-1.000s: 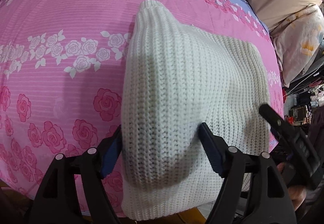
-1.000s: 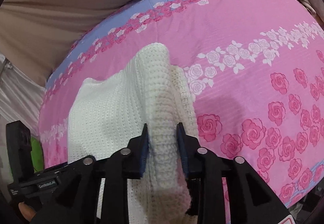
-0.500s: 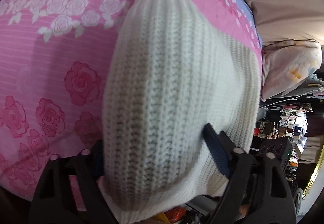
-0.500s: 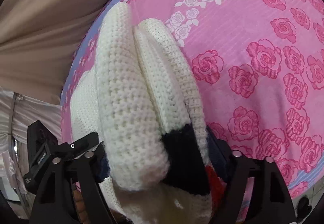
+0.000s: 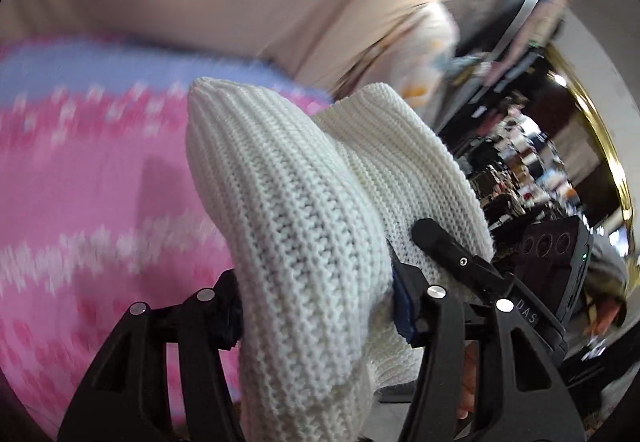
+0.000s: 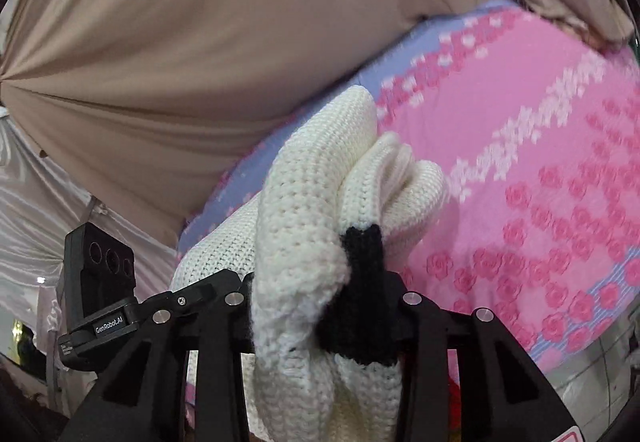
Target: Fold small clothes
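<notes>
A white knit sweater [image 5: 304, 210] with a black patch [image 6: 360, 282] is held up off the pink floral bedspread [image 5: 80, 178]. My left gripper [image 5: 316, 310] is shut on a thick bunched fold of the sweater. My right gripper [image 6: 324, 306] is shut on another bunched fold [image 6: 304, 226], with the black patch between its jaws. The two grippers are close side by side; the right one shows in the left wrist view [image 5: 460, 262], the left one in the right wrist view [image 6: 192, 294]. The lower sweater is hidden.
The pink bedspread [image 6: 540, 146] with its blue edge lies below and ahead. A beige fabric headboard [image 6: 200, 42] stands behind it. A pillow [image 5: 424, 42] and cluttered shelves [image 5: 520, 162] are at the right. A silvery curtain [image 6: 32, 202] hangs at the left.
Both grippers have lifted the sweater off the bed and tilted upward, so the headboard now fills the upper views. The right gripper, shut on a thin fold before, now holds a thicker bunch.
</notes>
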`<state>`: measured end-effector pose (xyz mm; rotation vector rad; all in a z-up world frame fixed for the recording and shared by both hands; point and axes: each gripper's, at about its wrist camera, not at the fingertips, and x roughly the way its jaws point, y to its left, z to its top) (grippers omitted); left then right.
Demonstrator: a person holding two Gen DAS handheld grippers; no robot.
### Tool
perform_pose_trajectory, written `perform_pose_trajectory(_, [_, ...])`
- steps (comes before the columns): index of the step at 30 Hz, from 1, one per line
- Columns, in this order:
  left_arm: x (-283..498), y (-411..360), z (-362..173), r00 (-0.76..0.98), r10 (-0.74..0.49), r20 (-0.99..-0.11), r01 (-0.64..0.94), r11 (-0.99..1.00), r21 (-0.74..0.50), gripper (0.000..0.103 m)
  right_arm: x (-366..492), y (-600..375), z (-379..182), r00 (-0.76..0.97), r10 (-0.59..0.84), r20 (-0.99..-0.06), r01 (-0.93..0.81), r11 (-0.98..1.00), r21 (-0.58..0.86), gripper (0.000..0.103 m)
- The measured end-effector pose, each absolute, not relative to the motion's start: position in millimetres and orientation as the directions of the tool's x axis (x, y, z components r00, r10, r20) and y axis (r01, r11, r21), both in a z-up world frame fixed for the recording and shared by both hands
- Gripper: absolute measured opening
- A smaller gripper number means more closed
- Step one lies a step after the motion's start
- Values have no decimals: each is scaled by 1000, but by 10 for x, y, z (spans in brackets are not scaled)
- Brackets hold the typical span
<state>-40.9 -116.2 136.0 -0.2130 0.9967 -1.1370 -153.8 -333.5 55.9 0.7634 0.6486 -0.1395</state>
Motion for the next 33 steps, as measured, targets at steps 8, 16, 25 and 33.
perform_pose_trajectory(8, [-893, -884, 2683, 227, -931, -285, 853, 331, -402, 55, -2191, -3206, 1879, 976, -99, -196, 178, 880, 441, 37])
perform_pose_trajectory(16, [-1225, -196, 3487, 438, -898, -36, 888, 438, -142, 56, -2393, -2907, 2684, 989, -37, 145, -7, 955, 296, 37])
perform_pose_trajectory(25, [-936, 640, 3848, 604, -788, 119, 796, 603, -44, 58, -2031, -2271, 3379, 932, 178, 316, -232, 962, 142, 37])
perform_pose_trajectory(33, [-177, 1217, 3448, 692, -721, 32, 720, 686, -102, 67, -1207, -1962, 3458, 919, 293, 263, -340, 927, 159, 37])
